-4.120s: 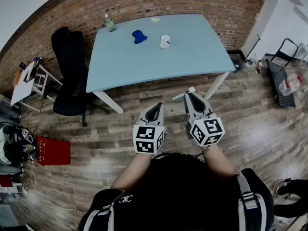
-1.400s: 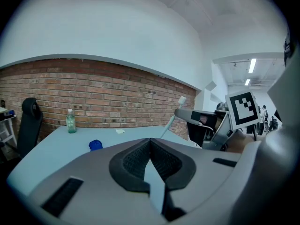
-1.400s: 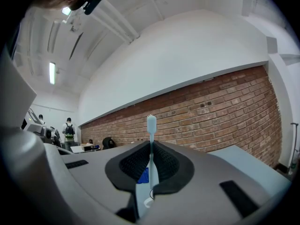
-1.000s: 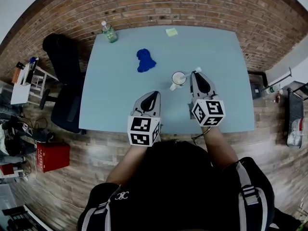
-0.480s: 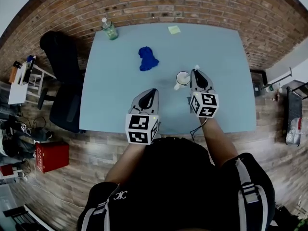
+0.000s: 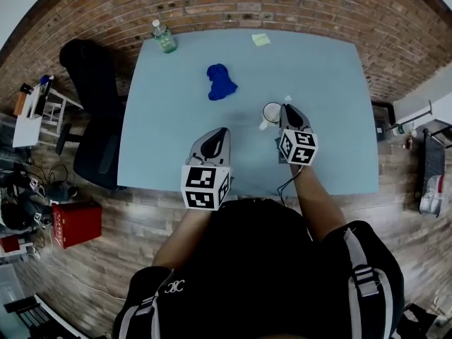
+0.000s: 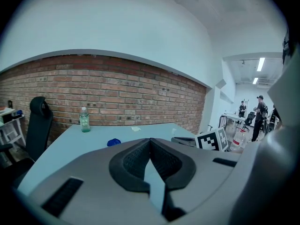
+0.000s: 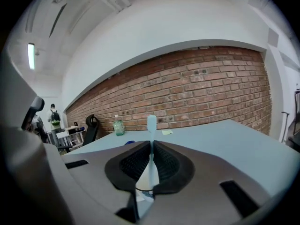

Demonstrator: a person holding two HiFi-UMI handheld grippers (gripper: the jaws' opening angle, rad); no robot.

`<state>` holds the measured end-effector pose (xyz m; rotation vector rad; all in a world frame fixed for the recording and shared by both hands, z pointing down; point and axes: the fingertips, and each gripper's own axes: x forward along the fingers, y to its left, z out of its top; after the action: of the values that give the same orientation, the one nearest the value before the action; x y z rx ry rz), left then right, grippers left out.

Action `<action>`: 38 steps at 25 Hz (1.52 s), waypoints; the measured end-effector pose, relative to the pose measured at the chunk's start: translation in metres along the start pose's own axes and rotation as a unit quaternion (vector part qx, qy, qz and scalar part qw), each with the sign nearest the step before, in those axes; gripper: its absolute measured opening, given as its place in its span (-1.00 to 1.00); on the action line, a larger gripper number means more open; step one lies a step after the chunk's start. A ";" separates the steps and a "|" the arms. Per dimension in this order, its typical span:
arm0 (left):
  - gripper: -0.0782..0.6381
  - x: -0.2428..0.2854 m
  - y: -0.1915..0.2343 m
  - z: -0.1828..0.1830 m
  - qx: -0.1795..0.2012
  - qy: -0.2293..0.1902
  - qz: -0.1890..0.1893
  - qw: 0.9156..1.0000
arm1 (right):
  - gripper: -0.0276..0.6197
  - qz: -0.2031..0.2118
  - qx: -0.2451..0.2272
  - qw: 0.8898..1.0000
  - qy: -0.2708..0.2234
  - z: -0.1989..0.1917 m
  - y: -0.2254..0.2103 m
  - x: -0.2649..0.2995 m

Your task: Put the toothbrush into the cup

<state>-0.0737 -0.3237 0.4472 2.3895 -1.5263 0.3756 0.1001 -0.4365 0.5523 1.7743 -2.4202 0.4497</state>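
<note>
The right tool (image 8: 151, 146) is pinching the toothbrush (image 8: 151, 124) by its handle. It is keeping it upright, head up, probably so that the lower end goes into the cup (image 6: 271, 113) just below. The left tool (image 7: 150, 144), pressed together and empty, is hanging over the bench (image 6: 176, 83), left of the cup.

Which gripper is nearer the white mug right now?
Right. The right gripper, clamped on the toothbrush, is close beside the white mug, on its right; the left gripper hangs farther off, to the mug's left and nearer the person.
</note>
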 end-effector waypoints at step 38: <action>-0.76 -0.015 0.004 -0.009 0.003 0.006 0.016 1.000 | -0.55 -0.029 0.068 0.997 0.035 -0.040 -0.021 0.019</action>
<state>-0.0836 -0.3096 0.4505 2.3645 -1.5626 0.4014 0.1100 -0.4477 0.5990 1.8426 -2.3343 0.6751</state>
